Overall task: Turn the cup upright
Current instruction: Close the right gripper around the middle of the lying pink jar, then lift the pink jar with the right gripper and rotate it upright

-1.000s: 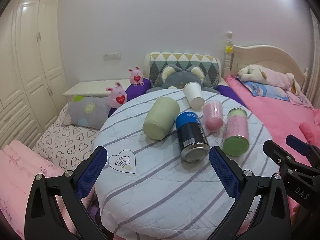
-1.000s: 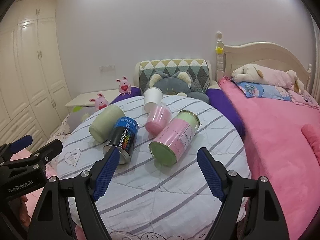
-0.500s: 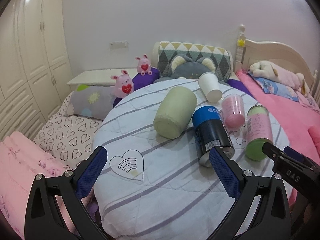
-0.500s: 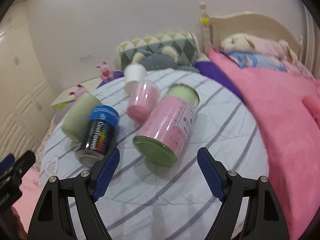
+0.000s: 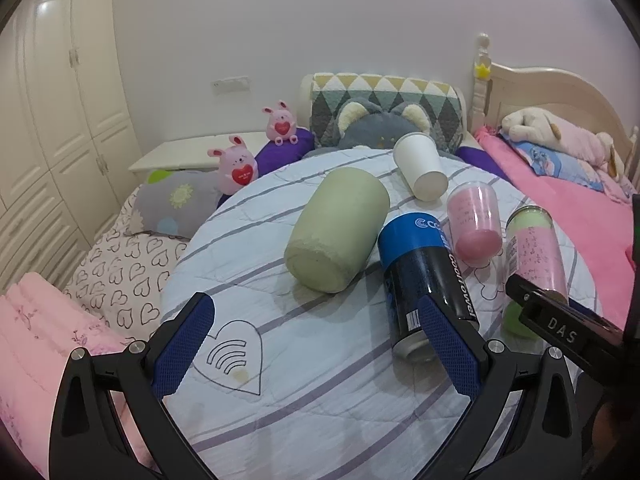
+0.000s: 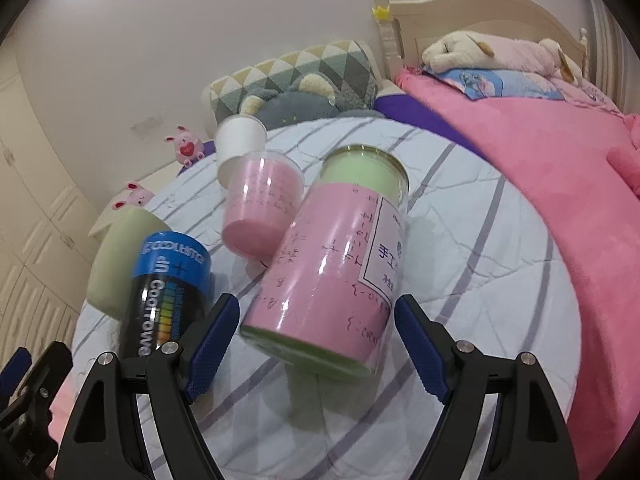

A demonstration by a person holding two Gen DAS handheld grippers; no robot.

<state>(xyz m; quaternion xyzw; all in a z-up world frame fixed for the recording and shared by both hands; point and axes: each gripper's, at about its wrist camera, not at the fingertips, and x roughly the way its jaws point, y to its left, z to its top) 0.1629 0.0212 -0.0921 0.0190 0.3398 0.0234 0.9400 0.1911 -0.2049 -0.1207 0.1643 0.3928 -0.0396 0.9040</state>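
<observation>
Several cups lie on their sides on a round table with a striped quilted cover [image 5: 320,380]. A pink-and-green tall cup [image 6: 332,264] lies nearest my right gripper [image 6: 316,348], which is open with its fingers on either side of the cup's near end. It also shows in the left wrist view [image 5: 536,256]. A blue-and-black can [image 5: 420,276], a sage green cup [image 5: 340,232], a small pink cup [image 5: 474,224] and a white paper cup [image 5: 420,166] lie close by. My left gripper [image 5: 316,344] is open and empty in front of the green cup.
A pink bed [image 6: 560,152] with plush toys runs along the right. Pillows and pink plush toys [image 5: 236,164] sit behind the table. White wardrobes [image 5: 48,120] stand at the left. The right gripper's body [image 5: 568,332] shows at the right edge of the left wrist view.
My right gripper has moved forward and down until its open fingers flank the pink-and-green cup. My left gripper has moved closer to the green cup and the can.
</observation>
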